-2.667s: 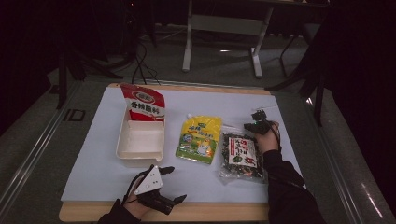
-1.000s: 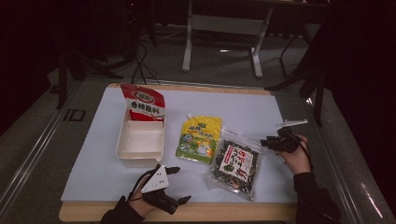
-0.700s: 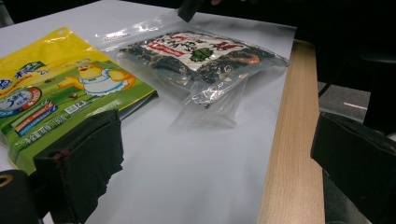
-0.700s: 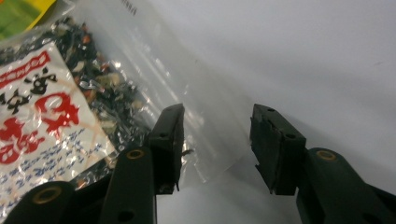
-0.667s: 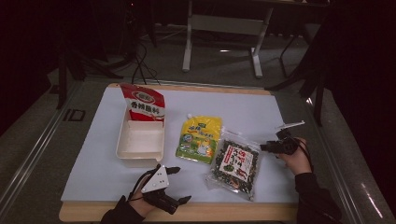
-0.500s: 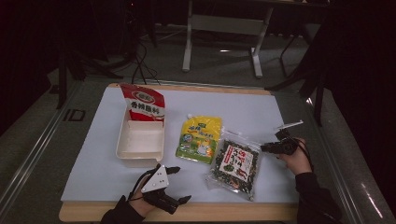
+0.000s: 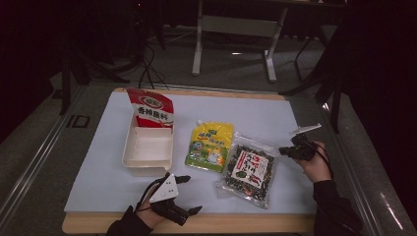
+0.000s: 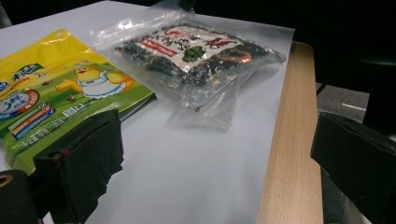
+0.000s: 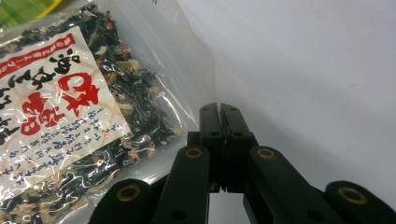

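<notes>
Item: clear seaweed packet (image 7: 248, 170), flat on the tabletop (image 7: 98, 162) right of the yellow pouch (image 7: 210, 146). Right claw (image 9: 219, 122) had just been closing, clenched at the packet's edge; film pinched, apparently. Left claw (image 7: 187, 194) released, idle. Next, likely: lift gently, checking the grip.

This looks like a work room or lab, not a home. The room is dark, and light falls on one wooden table (image 7: 295, 223) with a big white sheet (image 7: 255, 113) on top. The floor (image 7: 236, 64) is plain and grey. At 12 o'clock, past the table, stand the white metal legs of a desk (image 7: 199, 44). At 11 o'clock black cables (image 7: 147, 69) run across the floor. At 2 o'clock there are dark chair legs (image 7: 334, 93). Grey metal rails (image 7: 44, 147) run along the table's sides.
</notes>
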`<move>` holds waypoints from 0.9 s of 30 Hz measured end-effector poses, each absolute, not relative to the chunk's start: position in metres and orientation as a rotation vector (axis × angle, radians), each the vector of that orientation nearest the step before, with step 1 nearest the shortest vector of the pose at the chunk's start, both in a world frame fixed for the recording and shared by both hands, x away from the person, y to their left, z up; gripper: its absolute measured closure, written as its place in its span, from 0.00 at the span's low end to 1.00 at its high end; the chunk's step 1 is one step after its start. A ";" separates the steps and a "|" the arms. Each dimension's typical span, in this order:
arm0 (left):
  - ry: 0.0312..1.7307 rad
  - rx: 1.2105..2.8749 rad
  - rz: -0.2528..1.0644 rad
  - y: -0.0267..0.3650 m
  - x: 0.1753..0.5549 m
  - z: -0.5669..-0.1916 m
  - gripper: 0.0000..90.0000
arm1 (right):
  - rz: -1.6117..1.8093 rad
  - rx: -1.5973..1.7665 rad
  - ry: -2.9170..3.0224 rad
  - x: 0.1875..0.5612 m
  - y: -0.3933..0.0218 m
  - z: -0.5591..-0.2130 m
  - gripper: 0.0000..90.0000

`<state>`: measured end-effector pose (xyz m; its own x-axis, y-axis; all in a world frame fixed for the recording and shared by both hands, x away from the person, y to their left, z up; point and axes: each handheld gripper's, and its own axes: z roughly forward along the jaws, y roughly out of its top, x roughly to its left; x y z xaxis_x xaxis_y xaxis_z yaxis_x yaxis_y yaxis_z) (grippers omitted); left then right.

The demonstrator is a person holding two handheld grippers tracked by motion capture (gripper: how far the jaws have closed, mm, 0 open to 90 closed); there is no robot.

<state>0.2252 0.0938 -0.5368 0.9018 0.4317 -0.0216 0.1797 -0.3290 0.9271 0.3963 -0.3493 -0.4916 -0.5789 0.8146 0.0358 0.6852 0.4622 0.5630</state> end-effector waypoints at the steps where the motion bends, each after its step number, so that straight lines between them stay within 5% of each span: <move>1: 0.449 1.912 0.272 0.094 0.225 -0.537 0.04 | 0.803 1.290 2.456 0.396 -0.350 -0.488 1.00; 27: 0.482 1.870 0.274 0.096 0.229 -0.530 0.04 | 0.978 0.975 2.374 0.364 -0.312 -0.412 1.00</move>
